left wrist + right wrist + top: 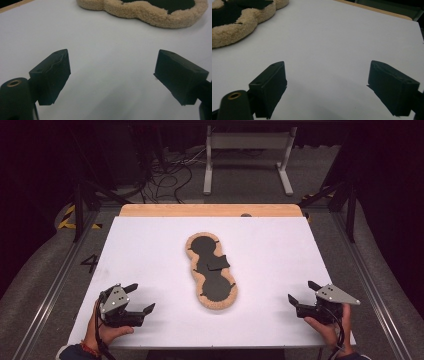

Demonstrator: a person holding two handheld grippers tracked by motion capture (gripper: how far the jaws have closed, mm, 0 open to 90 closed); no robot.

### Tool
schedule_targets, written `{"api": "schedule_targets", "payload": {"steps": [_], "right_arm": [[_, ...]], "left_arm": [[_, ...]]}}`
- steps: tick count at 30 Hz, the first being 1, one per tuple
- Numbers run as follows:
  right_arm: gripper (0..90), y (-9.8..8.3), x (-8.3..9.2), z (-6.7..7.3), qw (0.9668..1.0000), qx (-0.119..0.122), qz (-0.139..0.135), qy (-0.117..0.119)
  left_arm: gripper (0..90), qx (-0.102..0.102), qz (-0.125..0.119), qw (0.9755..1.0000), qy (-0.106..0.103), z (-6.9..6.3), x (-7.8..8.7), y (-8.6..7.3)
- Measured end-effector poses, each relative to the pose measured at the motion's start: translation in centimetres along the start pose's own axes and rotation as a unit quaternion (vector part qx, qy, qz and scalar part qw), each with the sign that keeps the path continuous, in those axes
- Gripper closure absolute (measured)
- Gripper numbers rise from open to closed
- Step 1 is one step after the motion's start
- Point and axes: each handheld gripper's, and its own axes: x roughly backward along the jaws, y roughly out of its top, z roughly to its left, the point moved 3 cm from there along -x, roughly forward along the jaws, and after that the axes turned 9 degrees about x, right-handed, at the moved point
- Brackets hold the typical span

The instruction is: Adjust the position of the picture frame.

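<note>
Lying at the frame's centre, the fleece-edged pad (211,271) carries a loose black flap (218,263). Left gripper (140,298) lower left and right gripper (302,292) lower right both gape wide, holding nothing.

dark lab: floor cables (167,175), hazard tape (67,217)

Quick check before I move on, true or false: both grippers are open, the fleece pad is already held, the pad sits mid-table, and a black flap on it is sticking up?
1. Both the left gripper and the right gripper are open. True.
2. The fleece pad is held. False: both grippers stand apart from it, nothing between their jaws.
3. The pad lies mid-table. True.
4. The black flap stands upright. False: it lies on the pad.
</note>
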Motion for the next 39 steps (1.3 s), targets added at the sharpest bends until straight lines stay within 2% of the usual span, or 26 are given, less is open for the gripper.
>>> {"api": "schedule_targets", "payload": {"steps": [7, 9, 11, 12, 13, 15, 16, 17, 19, 20, 24, 25, 27, 29, 31, 32, 35, 37, 38, 39], "right_arm": [[13.8, 0.1, -0.4, 0.1, 0.9999, -0.007, 0.009, 0.007], [19.8, 0.1, -0.7, 0.1, 0.9996, -0.014, 0.017, 0.018], [25.6, 0.3, -1.1, 0.1, 0.9994, -0.018, 0.024, 0.016], [30.1, 0.4, -1.3, 0.2, 0.9993, -0.018, 0.030, 0.016], [37.0, 0.7, -1.5, 0.3, 0.9991, -0.018, 0.033, 0.018], [46.4, 1.2, -2.2, 0.5, 0.9987, -0.017, 0.042, 0.024], [50.7, 1.4, -2.5, 0.7, 0.9983, -0.016, 0.046, 0.032], [54.7, 1.7, -2.8, 0.9, 0.9979, -0.015, 0.050, 0.039], [63.3, 2.1, -3.5, 1.3, 0.9971, -0.009, 0.049, 0.057], [67.0, 2.3, -3.7, 1.5, 0.9967, -0.007, 0.049, 0.064], [83.6, 3.5, -5.2, 2.3, 0.9953, 0.004, 0.043, 0.087], [86.9, 3.8, -5.6, 2.5, 0.9951, 0.005, 0.043, 0.090], [88.6, 4.2, -6.1, 2.7, 0.9948, 0.005, 0.038, 0.094], [89.9, 5.0, -7.2, 3.4, 0.9940, 0.012, 0.039, 0.102], [90.0, 5.8, -8.7, 4.4, 0.9926, 0.003, 0.043, 0.114], [90.0, 6.2, -9.4, 5.0, 0.9913, 0.005, 0.048, 0.122], [90.0, 7.4, -11.3, 7.2, 0.9879, 0.029, 0.063, 0.139], [90.0, 7.7, -12.3, 8.0, 0.9863, 0.032, 0.076, 0.143], [90.0, 7.8, -12.8, 8.2, 0.9858, 0.030, 0.081, 0.144], [90.0, 7.9, -13.3, 8.5, 0.9851, 0.025, 0.086, 0.147]], "left_arm": [[16.0, -0.008, 0.002, 1.0000, -0.002, -0.4, 0.1, 0.0], [18.4, -0.008, 0.003, 1.0000, -0.005, -0.3, 0.1, -0.1], [23.4, -0.009, 0.006, 0.9999, -0.003, -0.2, 0.0, -0.1], [26.9, -0.013, 0.008, 0.9999, 0.003, 0.0, 0.0, 0.0], [37.1, -0.006, 0.011, 0.9999, 0.007, 0.3, -0.1, 0.2], [46.7, 0.009, 0.011, 0.9999, -0.004, 0.8, -0.5, 0.6], [54.4, 0.012, 0.016, 0.9998, -0.004, 0.9, -0.7, 0.8], [58.0, 0.011, 0.016, 0.9998, -0.002, 1.1, -1.0, 1.0], [67.5, 0.010, 0.021, 0.9997, -0.012, 1.2, -1.7, 1.4], [70.4, 0.003, 0.025, 0.9996, -0.008, 1.3, -2.2, 1.7], [87.0, 0.010, 0.038, 0.9992, -0.013, 1.5, -3.9, 2.7], [88.8, 0.016, 0.039, 0.9990, -0.016, 1.5, -4.3, 3.0], [89.3, 0.012, 0.041, 0.9990, -0.012, 1.5, -4.8, 3.4], [89.4, 0.009, 0.041, 0.9990, -0.012, 1.5, -5.9, 4.2], [89.5, 0.015, 0.039, 0.9990, -0.018, 1.7, -7.2, 4.9], [89.1, 0.019, 0.045, 0.9986, -0.020, 1.8, -7.9, 5.1], [87.4, 0.032, 0.052, 0.9979, -0.021, 1.9, -10.3, 6.1], [87.3, 0.044, 0.054, 0.9973, -0.024, 1.8, -11.4, 6.7], [87.4, 0.044, 0.054, 0.9973, -0.024, 1.8, -11.4, 6.7], [87.4, 0.042, 0.053, 0.9975, -0.023, 1.8, -12.4, 7.4]]}}
